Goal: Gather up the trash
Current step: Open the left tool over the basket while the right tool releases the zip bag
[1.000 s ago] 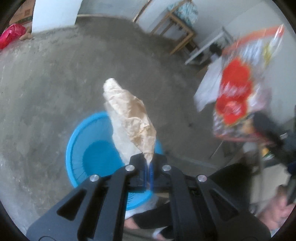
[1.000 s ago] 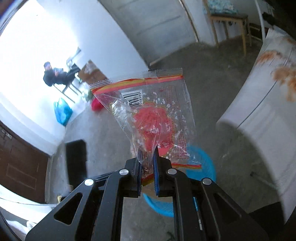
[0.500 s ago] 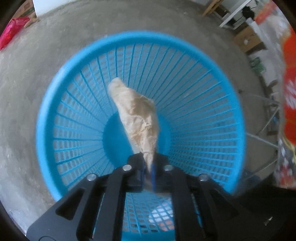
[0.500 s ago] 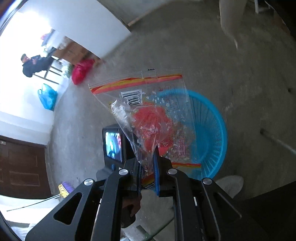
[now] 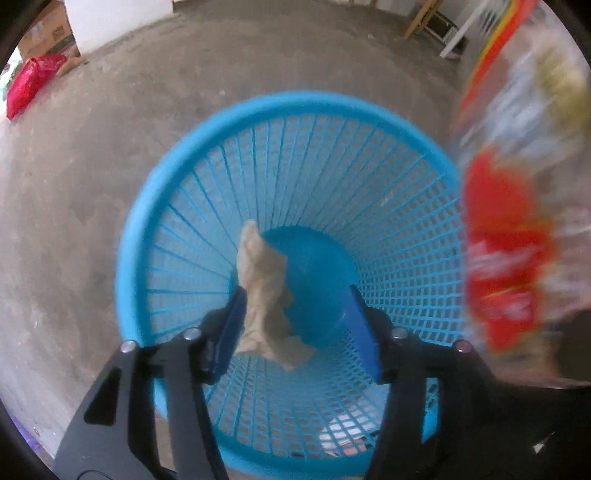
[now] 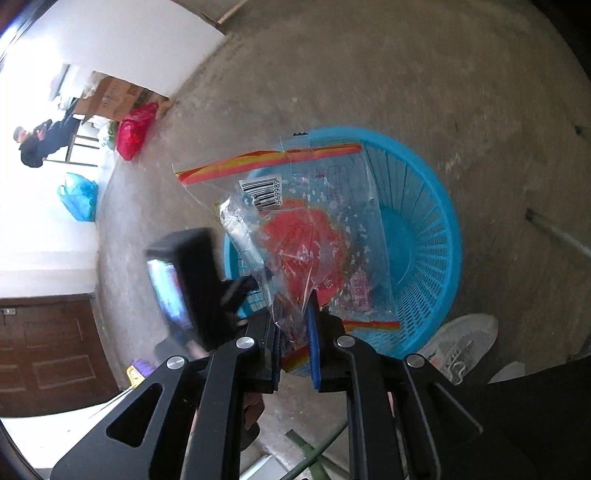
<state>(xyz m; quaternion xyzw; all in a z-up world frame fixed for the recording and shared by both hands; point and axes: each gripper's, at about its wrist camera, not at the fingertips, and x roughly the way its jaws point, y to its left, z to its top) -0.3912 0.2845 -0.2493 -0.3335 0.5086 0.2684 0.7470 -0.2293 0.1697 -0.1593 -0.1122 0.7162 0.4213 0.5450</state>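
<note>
Left tool [image 5: 295, 328] has just spread its jaws over the blue basket [image 5: 207, 122]; crumpled paper [image 5: 264, 295] hangs loose by one pad. Right tool [image 6: 293, 332] pinches the plastic bag [image 6: 306, 229] above it.

A rough grey concrete floor [image 5: 74, 192] fills most of both views, mottled and bare, meeting a white wall [image 6: 122, 44] whose foot has cardboard boxes [image 6: 114, 98] and a red plastic bag [image 6: 133, 131] set against it. Strong daylight washes out the left side of the right wrist view, where a blue plastic bag [image 6: 78, 196] lies and a person [image 6: 38, 142] sits by a chair. A dark brown panelled wooden door [image 6: 48, 350] stands at the lower left there, and wooden furniture legs [image 5: 424, 18] show at the floor's far edge in the left wrist view.
</note>
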